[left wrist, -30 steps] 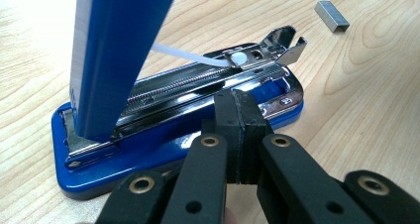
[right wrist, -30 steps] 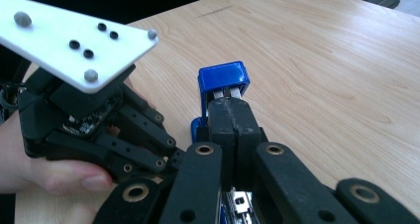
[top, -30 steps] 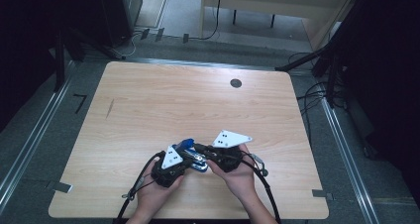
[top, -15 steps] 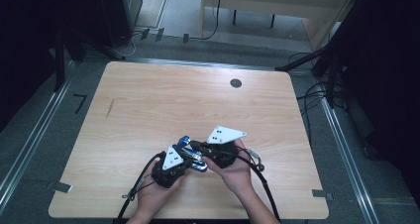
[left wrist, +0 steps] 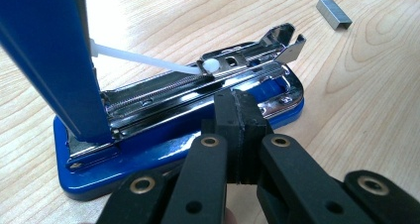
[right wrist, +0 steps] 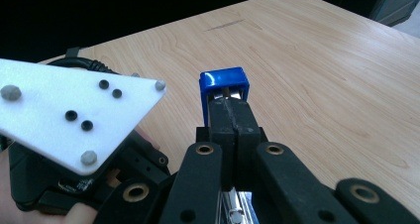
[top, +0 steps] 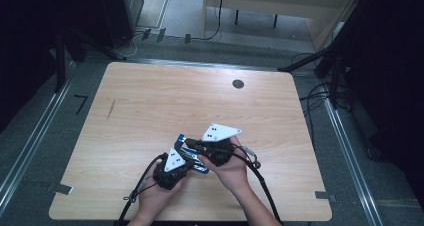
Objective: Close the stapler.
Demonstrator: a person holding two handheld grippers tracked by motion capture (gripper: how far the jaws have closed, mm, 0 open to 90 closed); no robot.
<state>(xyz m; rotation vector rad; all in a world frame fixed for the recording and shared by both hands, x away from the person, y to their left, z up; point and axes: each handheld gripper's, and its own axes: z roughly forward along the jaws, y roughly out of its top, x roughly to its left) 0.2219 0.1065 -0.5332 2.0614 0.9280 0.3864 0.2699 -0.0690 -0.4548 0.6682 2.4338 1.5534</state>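
A blue stapler (top: 196, 162) lies near the table's front edge, its base (left wrist: 163, 157) flat and its chrome magazine (left wrist: 198, 87) bared. Its blue cover (left wrist: 49, 60) stands swung up, and a white plastic rod (left wrist: 143, 60) runs from it to the magazine. My left gripper (left wrist: 241, 110) is shut, pads together, its tip against the stapler's side at the magazine. My right gripper (right wrist: 230, 116) is shut too, and its tips sit inside the hollow of the raised cover (right wrist: 224, 79). In the high view the left gripper (top: 188, 157) and right gripper (top: 191, 144) meet over the stapler.
A short strip of staples (left wrist: 334, 13) lies on the wood just beyond the stapler. A black round grommet (top: 238, 84) sits at the table's far side and a dark streak (top: 110, 108) at its left. Cables trail from both grippers over the front edge.
My right gripper has moved up and to the left, and the stapler's blue cover has swung further up with it. The left gripper has stayed where it was.
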